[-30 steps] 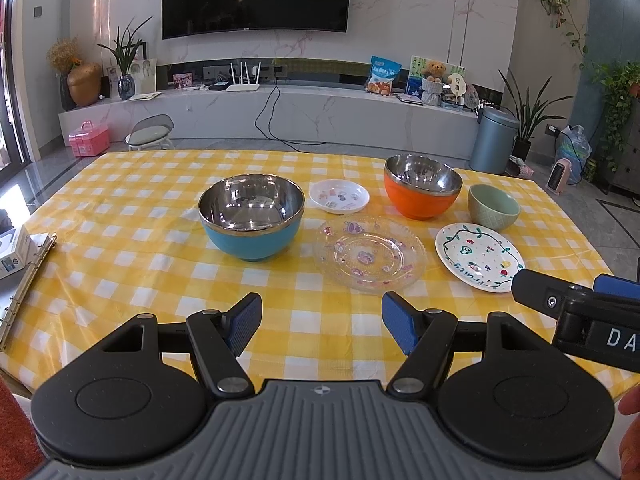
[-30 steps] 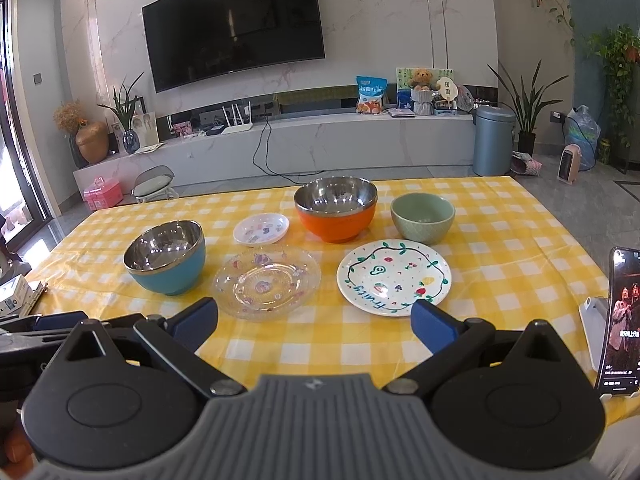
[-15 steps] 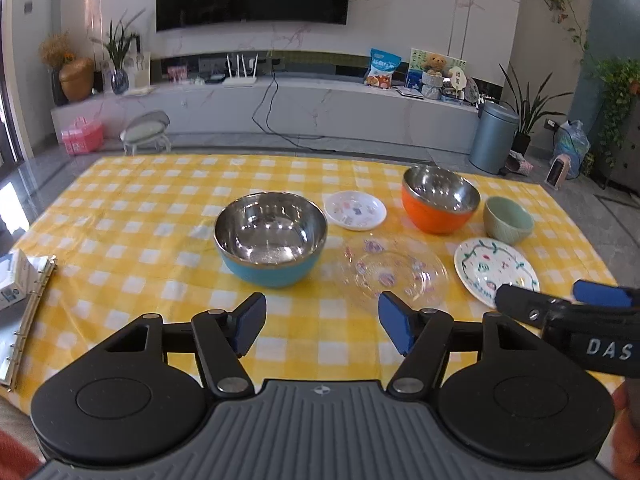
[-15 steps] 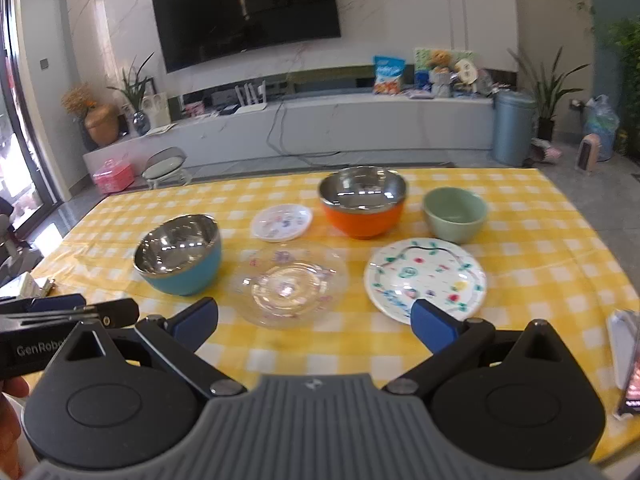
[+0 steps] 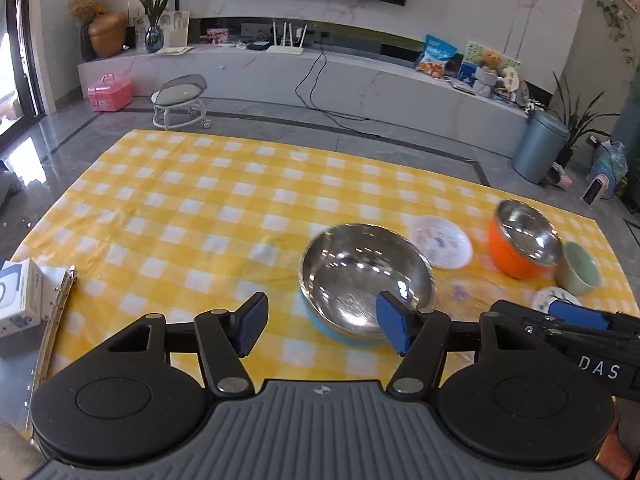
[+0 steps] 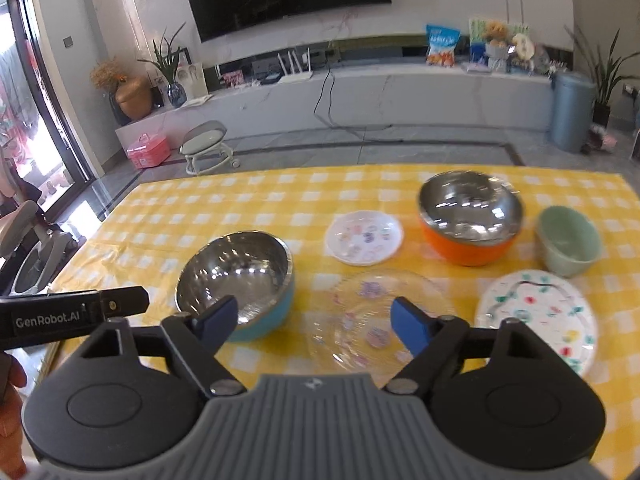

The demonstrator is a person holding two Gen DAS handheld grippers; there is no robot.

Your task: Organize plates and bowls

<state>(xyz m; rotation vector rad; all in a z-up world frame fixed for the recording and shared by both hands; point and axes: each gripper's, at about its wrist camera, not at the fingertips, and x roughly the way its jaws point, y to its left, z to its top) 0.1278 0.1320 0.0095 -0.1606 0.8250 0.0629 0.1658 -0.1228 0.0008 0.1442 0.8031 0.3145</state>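
Observation:
On the yellow checked table stand a steel bowl with a blue outside, an orange steel-lined bowl, a pale green bowl, a small white plate, a clear glass plate and a painted white plate. My left gripper hovers before the blue bowl, whose near rim lines up with its right finger. Its jaws are closing, with nothing between the pads. My right gripper hangs over the glass plate's near edge. Its jaws are closing and hold nothing.
A ring binder and a white box lie at the table's left edge. The far left half of the tablecloth is bare. Each gripper shows at the other view's side. A stool and a bin stand on the floor beyond.
Both grippers have moved left and closer to the dishes, which now sit further right and larger in both views. The right jaws have narrowed visibly, the left ones slightly.

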